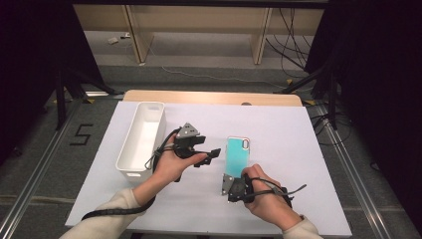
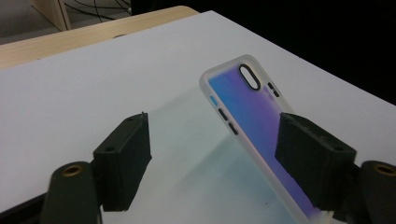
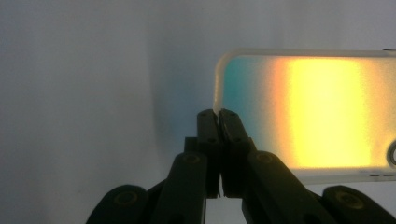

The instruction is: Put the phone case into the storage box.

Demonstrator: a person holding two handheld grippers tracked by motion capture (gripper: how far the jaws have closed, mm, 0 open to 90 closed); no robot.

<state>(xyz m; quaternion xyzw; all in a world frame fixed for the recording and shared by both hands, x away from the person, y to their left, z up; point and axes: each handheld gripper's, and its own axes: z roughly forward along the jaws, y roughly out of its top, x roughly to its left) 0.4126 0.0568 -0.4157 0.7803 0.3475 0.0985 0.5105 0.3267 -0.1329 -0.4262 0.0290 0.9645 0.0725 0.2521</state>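
On my white-covered counter (image 1: 278, 129), the long white plastic bin (image 1: 142, 139) lies left of the iridescent translucent-rimmed phone case (image 1: 237, 155). My right gripper (image 3: 217, 116) has its fingers pinched on the case's near corner; my left gripper (image 2: 215, 154), left of the case, holds nothing, fingers parted.

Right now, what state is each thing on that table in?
Phone case: empty, tilted up on one edge, pinched at its near rim.
White bin: upright, open on top, nothing seen inside.
Right hand-held gripper: shut on the phone case's rim.
Left hand-held gripper: open, beside the phone case; in its own view the case is by one jaw, contact unclear.
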